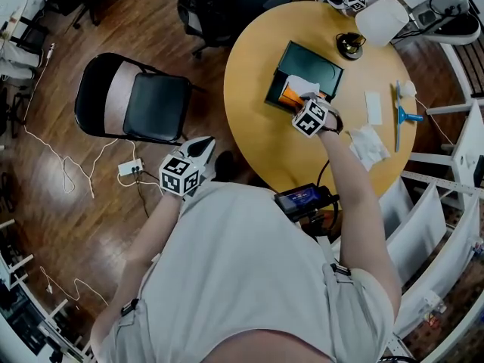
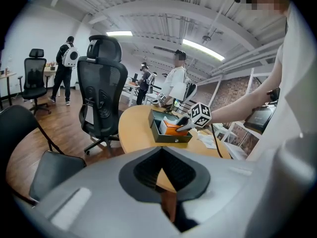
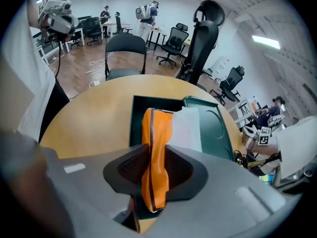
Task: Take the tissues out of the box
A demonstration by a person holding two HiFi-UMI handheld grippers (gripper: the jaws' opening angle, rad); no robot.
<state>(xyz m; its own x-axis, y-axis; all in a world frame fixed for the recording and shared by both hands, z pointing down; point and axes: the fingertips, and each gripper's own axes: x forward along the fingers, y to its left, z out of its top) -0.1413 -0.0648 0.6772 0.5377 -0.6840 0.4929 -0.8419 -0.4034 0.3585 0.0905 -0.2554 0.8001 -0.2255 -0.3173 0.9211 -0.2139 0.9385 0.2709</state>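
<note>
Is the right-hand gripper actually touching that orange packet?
Touching. In the right gripper view the right gripper has both jaws pressed against the orange packet, pinching it narrow between them.

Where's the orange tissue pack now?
Head view, right of centre: the orange tissue pack is pinched in the right gripper, over the open green box.

Orange tissue pack [image 3: 154,128], crumpled and upright, is pinched in your right gripper [image 3: 155,157], partly over the open dark green box [image 3: 134,120]. White tissue [image 3: 186,128] sticks up just beside it. Lid [image 3: 215,125] lies back flat.
</note>
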